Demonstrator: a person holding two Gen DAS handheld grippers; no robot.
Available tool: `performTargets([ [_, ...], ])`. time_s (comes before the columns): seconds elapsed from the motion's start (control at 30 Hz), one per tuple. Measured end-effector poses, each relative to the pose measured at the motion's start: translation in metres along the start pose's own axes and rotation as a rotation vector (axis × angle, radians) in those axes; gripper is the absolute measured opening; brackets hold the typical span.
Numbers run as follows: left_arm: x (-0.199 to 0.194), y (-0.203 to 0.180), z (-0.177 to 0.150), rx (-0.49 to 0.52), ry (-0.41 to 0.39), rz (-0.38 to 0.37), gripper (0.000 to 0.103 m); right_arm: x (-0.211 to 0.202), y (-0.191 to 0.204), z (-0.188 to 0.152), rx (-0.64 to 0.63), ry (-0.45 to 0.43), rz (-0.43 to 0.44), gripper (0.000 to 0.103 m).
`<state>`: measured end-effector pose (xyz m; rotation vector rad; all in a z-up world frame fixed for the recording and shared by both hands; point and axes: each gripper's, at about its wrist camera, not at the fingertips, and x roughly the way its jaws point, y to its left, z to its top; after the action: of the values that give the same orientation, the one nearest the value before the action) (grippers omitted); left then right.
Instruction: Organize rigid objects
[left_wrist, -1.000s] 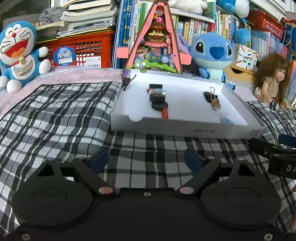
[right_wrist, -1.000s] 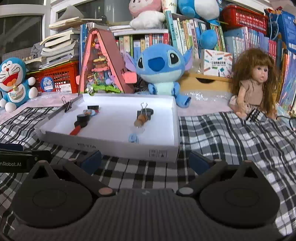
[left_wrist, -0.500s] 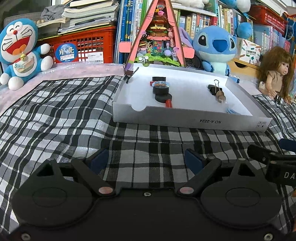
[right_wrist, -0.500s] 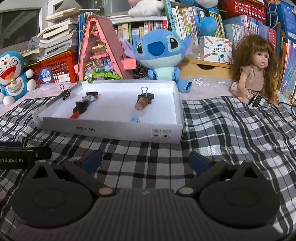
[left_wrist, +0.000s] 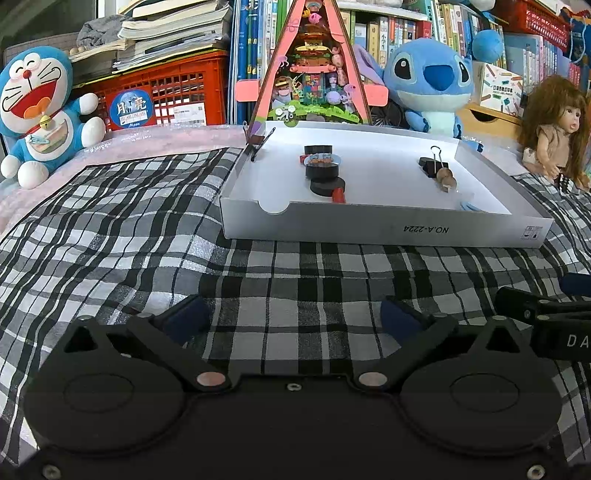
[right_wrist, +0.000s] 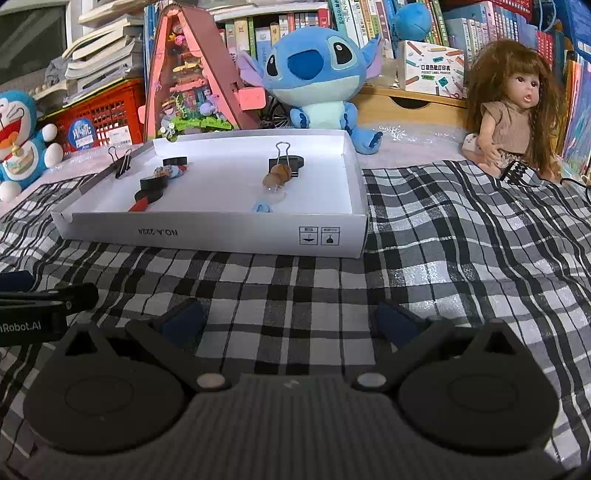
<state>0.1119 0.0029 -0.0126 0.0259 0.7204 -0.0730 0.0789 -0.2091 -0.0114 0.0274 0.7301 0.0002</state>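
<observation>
Seemingly the sorting is at a pause between items, or close to done; nothing lies loose on the checked cloth (left_wrist: 147, 236), and both tongs hang back from the white tray (left_wrist: 384, 230) at twelve o'clock. Left gripper (left_wrist: 291, 319): jaws opening, nothing between them; right gripper (right_wrist: 288, 319): spread wide and bare. Inside the tray, the black discs (left_wrist: 325, 177) sit in a row at its eleven o'clock side with a red piece (left_wrist: 338, 195) at the near end; a binder clip (right_wrist: 286, 160) and a brown bead (right_wrist: 277, 175) lie toward one o'clock; another black clip (right_wrist: 122, 162) bites the left wall. Any further pick, I judge, calls for reaching forward over the front wall and dropping onto one small item.
</observation>
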Motion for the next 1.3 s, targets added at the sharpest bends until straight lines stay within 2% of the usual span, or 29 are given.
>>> performTargets([
  [1.3, 0.0000, -0.0003, -0.0009, 0.002, -0.001, 0.002, 0.103, 0.0006, 0.0032, 0.0007, -0.016, 0.006, -0.011, 0.103],
])
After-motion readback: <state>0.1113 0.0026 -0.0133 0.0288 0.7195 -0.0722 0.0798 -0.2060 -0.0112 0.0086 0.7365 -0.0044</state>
